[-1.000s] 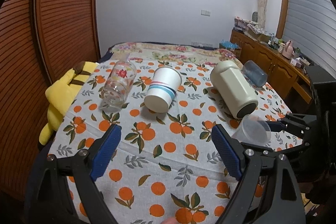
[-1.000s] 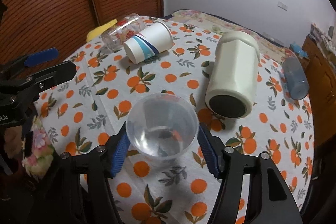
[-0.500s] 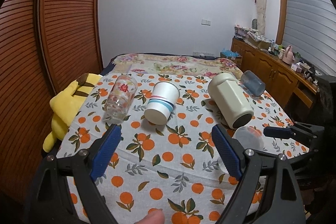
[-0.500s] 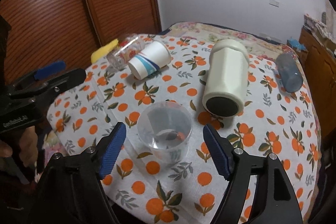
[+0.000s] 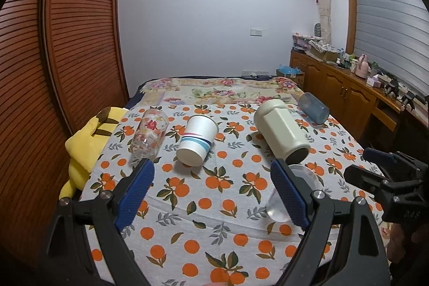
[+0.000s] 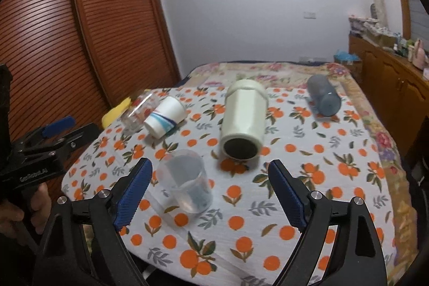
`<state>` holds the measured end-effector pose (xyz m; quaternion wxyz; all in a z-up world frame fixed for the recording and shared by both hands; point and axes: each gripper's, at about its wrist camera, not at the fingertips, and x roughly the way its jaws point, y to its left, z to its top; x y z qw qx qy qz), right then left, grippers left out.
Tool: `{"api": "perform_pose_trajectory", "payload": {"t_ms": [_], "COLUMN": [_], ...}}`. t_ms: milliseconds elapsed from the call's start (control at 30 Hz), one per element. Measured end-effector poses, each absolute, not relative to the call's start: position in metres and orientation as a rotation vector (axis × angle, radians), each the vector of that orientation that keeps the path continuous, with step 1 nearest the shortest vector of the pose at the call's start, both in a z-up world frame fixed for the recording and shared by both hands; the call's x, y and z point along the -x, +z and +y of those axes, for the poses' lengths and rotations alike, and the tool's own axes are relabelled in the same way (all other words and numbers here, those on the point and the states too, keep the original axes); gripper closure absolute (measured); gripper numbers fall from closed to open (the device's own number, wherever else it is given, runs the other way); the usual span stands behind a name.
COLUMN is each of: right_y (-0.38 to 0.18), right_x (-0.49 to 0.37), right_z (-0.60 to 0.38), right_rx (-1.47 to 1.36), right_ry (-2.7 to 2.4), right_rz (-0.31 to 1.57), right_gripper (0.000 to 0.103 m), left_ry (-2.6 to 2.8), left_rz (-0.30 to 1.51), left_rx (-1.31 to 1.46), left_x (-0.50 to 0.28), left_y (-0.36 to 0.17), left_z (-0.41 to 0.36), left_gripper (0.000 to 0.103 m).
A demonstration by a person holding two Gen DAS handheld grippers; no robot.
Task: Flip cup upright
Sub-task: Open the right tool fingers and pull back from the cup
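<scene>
Above tablecloth (image 6: 335, 192), right tongs (image 6: 210, 189) agape.

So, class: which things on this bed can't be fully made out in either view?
- Clear cup: left view, left claw's finger covers its side.
- Glass: right view, paper cup hides part.
- Yellow plush: right view, only a sliver shows beyond the cloth's edge.

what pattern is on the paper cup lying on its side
White paper cup with pink and blue stripes around it, clearest in the left wrist view.
</scene>
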<state>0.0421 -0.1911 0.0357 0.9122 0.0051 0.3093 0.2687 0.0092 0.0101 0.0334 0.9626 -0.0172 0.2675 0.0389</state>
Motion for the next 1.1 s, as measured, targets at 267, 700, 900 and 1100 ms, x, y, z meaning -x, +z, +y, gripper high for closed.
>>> {"api": "perform_pose_trajectory", "payload": {"t_ms": [267, 700, 900, 1100], "right_y": [0.037, 0.029, 0.03, 0.029], "right_x": [-0.024, -0.013, -0.011, -0.011], "right_z": [-0.21, -0.224, -0.224, -0.223], "right_rx": [-0.014, -0.017, -0.018, -0.019], "right_ry": [0.493, 0.458, 0.455, 0.457], "right_rz": [0.57, 0.558, 0.553, 0.555], "right_gripper": [0.013, 0.013, 0.013, 0.013], "left_ry": [0.08, 0.059, 0.056, 0.057], "left_rz": [0.52, 0.542, 0.544, 0.541], "left_rx": [0.016, 0.022, 0.031, 0.03], "left_x": [0.007, 0.023, 0.023, 0.023], "left_y": [0.037, 0.024, 0.023, 0.023], "left_z": [-0.002, -0.011, -0.011, -0.011], "left_gripper": [0.013, 0.012, 0.012, 0.012]}}
